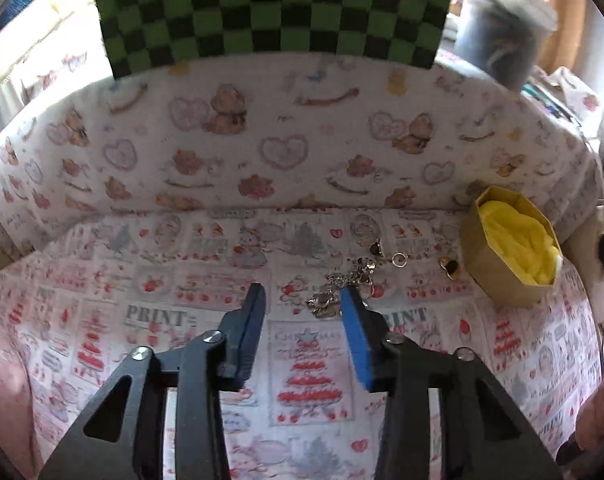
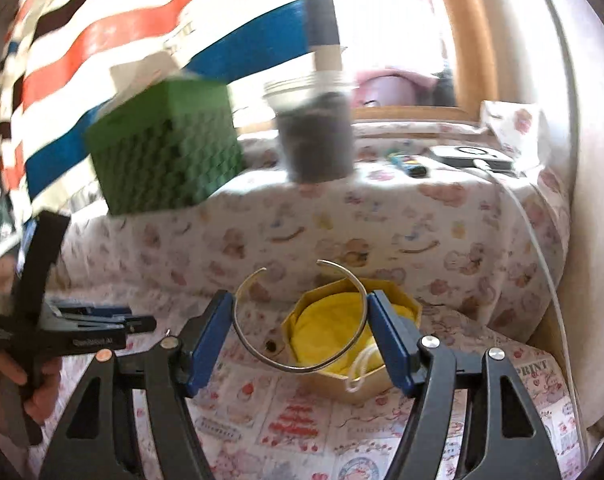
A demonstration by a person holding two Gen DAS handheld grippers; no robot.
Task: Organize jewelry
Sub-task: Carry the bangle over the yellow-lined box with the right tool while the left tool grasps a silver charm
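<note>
While the right tool (image 2: 300, 312) pinches an open silver bangle (image 2: 302, 344) between its blue pads, holding it just above the octagonal gold box (image 2: 353, 384) with its yellow lining (image 2: 321, 332), the left tool (image 1: 303, 300) hovers with its fingers spread and nothing between them over the printed cloth (image 1: 182, 280) on the bench; a tangle of silver chain jewelry (image 1: 341, 284) lies just beyond its right fingertip, with a small ring (image 1: 399, 259) and a gold ring with a dark stone (image 1: 450, 268) between the tangle and the box (image 1: 497, 276). Behind stand a green checkered box (image 2: 166, 152) and a dark, blurred tub (image 2: 313, 136).
</note>
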